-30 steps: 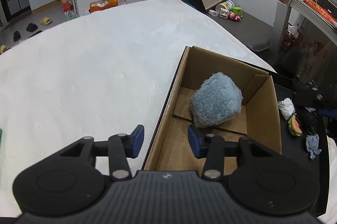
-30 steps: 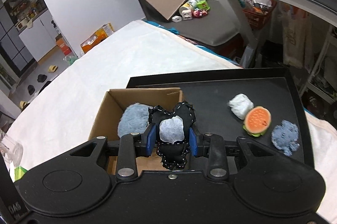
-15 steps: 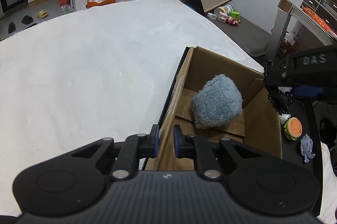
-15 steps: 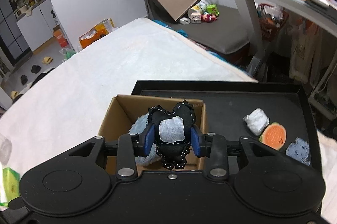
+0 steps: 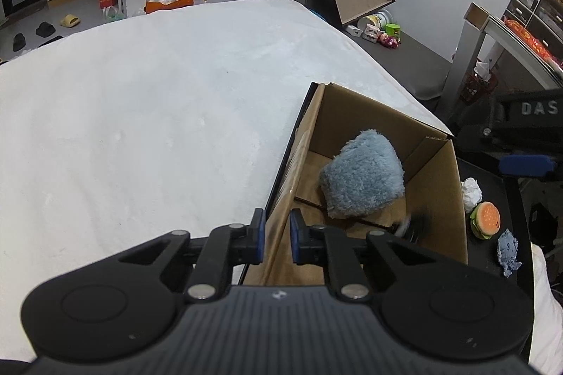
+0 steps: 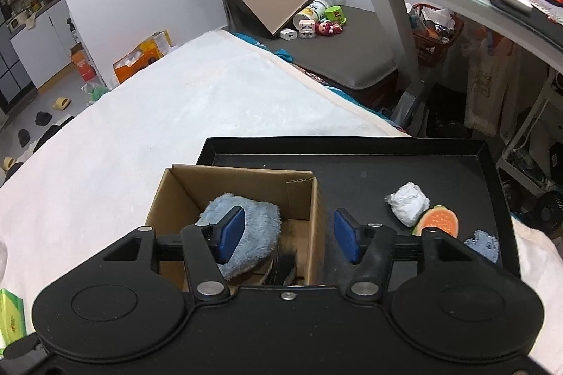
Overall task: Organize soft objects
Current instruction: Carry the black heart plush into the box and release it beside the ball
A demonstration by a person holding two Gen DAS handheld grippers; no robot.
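- Soft toys are being sorted into a cardboard box (image 6: 313,220) that stands on a black tray (image 6: 352,160) atop a white-covered bed (image 5: 140,114).
- A fluffy blue plush (image 5: 362,179) already lies inside the box; beside it a dark item (image 5: 415,227) shows only as a blur low in the box, apparently just dropped, though its identity cannot be told.
- The step in hand looks like the release of a toy into the box.
- The left tool (image 5: 274,236) is clenched on the box's near wall, one pad on each side of the cardboard, seemingly steadying it.
- The right tool (image 6: 288,236) hangs above the box with its jaws opening, roughly half spread; nothing is between them, and its pads straddle the box's right wall without touching it.
- Three pieces wait on the tray to the right of the box: a white crumpled bundle (image 6: 408,204), a burger plush (image 6: 438,222) touching it, and a small blue plush (image 6: 484,244) just beside.
- The next move likely calls for the right tool to swing toward those three and close on one, while the left tool keeps its hold on the box.
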